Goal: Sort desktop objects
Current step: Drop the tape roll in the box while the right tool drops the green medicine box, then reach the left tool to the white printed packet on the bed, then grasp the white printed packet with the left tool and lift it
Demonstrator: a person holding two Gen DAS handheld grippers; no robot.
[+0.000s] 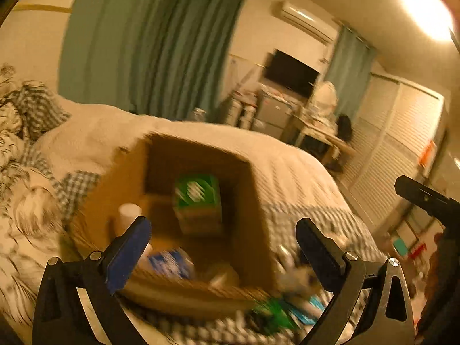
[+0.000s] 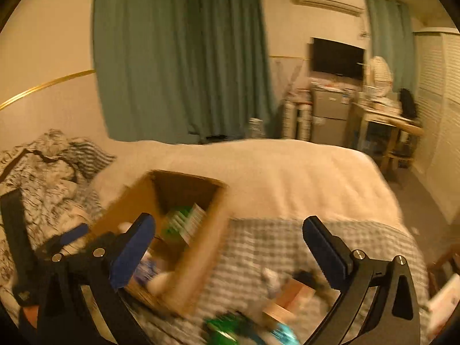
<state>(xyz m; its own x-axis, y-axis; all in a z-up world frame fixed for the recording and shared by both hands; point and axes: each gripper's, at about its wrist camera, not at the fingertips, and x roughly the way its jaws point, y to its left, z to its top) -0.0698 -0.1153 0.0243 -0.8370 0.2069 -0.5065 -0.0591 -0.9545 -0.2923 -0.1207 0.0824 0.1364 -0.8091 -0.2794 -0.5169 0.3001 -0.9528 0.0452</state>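
**Both grippers empty above box and loose pile**

The left gripper (image 1: 222,247) hangs over the box (image 1: 115,178), jaws spread and empty. The right gripper (image 2: 228,247) is likewise wide open, holding nothing. The box stands open-topped on the bed (image 2: 287,172), so items drop in; a green pack (image 1: 197,191) and cup (image 1: 129,214) lie inside. Unsorted items (image 2: 284,296) lie just beside it, blurred, within reach of either gripper.

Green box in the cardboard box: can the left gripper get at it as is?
Probably yes. The left gripper is open and aimed at the green box; the cardboard box is open on top. A white cup stands close.
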